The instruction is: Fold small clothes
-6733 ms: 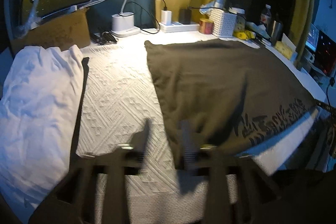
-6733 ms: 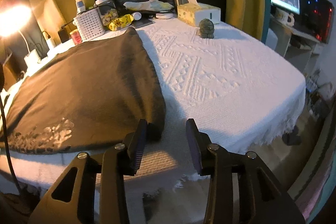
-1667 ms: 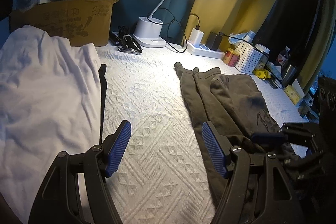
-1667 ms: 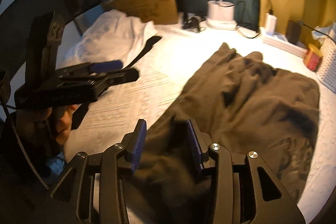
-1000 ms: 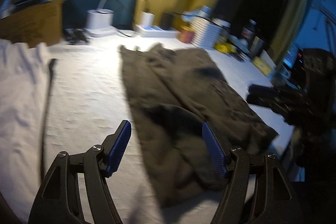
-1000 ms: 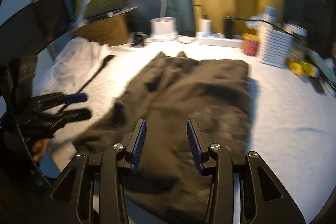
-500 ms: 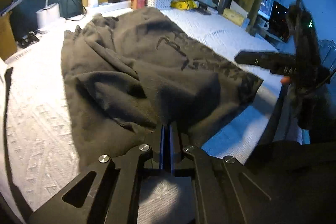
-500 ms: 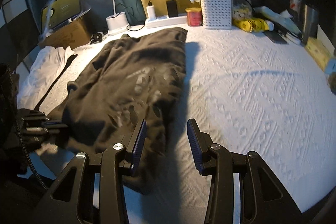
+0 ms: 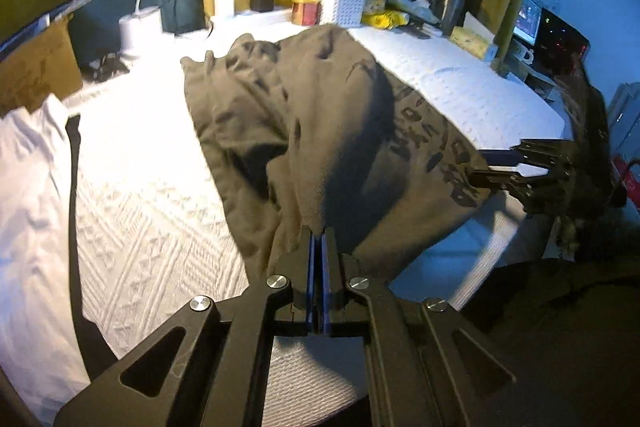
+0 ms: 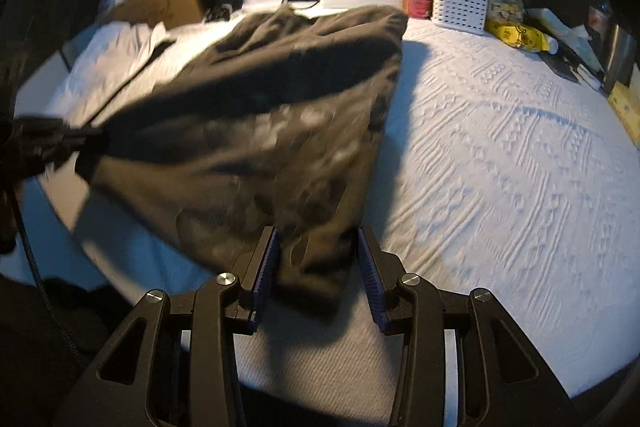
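A second ago my left claw (image 9: pixel 319 239) stood wide apart over the dark brown T-shirt (image 9: pixel 340 131); now its pads are pressed together on the shirt's near edge, and the cloth rises in a peak straight out of the pinch. That corner is mine. The shirt itself lies rumpled on the white textured tablecloth (image 9: pixel 152 195) of the surface, its printed lettering facing up, its far end reaching toward the lamp base (image 9: pixel 140 27) and the perforated white basket (image 9: pixel 344 7).

My right claw (image 10: pixel 318 259) has come down to the opposite near corner. Its jaws stand partly apart, unchanged in width, with the corner of the shirt lying between the blue pads; I cannot see either pad pressing the cloth, so I judge that corner not yet gripped. The right-wrist view is smeared, so the exact contact is hard to read.

For the fold, this means one hem corner is secured and the other is lined up. I judge the next need is to close the right claw so both corners can be lifted together. The white garment (image 9: pixel 28 187) at the left waits untouched.
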`<state>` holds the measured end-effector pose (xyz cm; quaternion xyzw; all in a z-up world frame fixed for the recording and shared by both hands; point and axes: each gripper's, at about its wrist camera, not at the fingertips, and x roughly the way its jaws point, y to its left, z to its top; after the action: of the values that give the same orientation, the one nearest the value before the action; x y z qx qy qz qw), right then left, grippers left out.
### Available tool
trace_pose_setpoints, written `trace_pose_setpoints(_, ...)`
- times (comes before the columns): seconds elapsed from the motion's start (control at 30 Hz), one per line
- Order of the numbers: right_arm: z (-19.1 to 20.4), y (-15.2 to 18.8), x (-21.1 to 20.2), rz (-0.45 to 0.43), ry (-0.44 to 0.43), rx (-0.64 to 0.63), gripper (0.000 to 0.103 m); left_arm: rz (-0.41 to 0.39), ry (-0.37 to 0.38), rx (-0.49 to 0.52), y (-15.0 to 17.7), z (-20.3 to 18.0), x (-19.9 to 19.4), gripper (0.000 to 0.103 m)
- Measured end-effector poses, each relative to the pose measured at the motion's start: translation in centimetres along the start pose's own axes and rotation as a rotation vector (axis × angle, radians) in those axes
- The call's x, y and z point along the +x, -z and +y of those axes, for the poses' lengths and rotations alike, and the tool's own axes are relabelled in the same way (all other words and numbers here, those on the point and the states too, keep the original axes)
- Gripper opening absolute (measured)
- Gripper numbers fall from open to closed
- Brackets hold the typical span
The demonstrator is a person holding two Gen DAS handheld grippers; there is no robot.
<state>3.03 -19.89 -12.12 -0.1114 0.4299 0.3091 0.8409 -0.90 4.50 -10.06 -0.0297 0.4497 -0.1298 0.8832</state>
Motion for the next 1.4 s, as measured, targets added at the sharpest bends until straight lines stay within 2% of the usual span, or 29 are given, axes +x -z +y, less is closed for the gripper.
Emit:
trace_pose_setpoints(0.2, -0.5, -0.4, -0.5, 0.001, 0.005, 0.018, 0.043, 0.016, 0.02, -0.037, -0.6, 0.3, 0.0, 0.003)
trace_pose_setpoints(0.3, -0.9, -1.2, -0.8, -0.01, 0.011, 0.024, 0.043, 0.008, 0.007, -0.04, -1.1, 0.5, -0.1, 0.009)
trace_pose_setpoints(0.33, -1.1, -1.5, -1.0, -0.018, 0.014, 0.025, 0.043, 0.001, 0.002, -0.048, -1.2, 0.7, -0.2, 0.019)
trace_pose_setpoints(0.37, -1.3, -1.8, -1.0, -0.022, 0.015, 0.026, 0.043, -0.007, -0.002, -0.059, -1.4, 1.0, -0.2, 0.036)
trace_pose_setpoints(0.43, -1.6, -2.4, -1.0, -0.03, 0.016, 0.028, 0.043, -0.029, -0.004, -0.093, -1.8, 1.7, -0.5, 0.058)
trace_pose_setpoints(0.47, -1.9, -2.8, -1.0, -0.033, 0.018, 0.03, 0.043, -0.043, -0.003, -0.11, -2.1, 2.1, -0.6, 0.059)
trace_pose_setpoints(0.8, -4.1, -6.2, 0.4, -0.05, 0.023, 0.049, 0.043, -0.064, -0.067, -0.143, -5.3, 5.2, 0.8, 0.059)
trace_pose_setpoints(1.1, -6.5, -9.0, 2.1, -0.055, 0.026, 0.071, 0.043, -0.082, -0.058, -0.104, -8.3, 7.0, 3.6, 0.058)
trace_pose_setpoints(1.17, -7.0, -9.7, 2.6, -0.056, 0.025, 0.076, 0.043, -0.067, -0.05, -0.098, -9.0, 7.4, 4.6, 0.047)
trace_pose_setpoints(1.4, -8.2, -11.7, 4.4, -0.054, 0.023, 0.086, 0.043, -0.047, -0.071, -0.087, -11.4, 9.0, 7.2, 0.046)
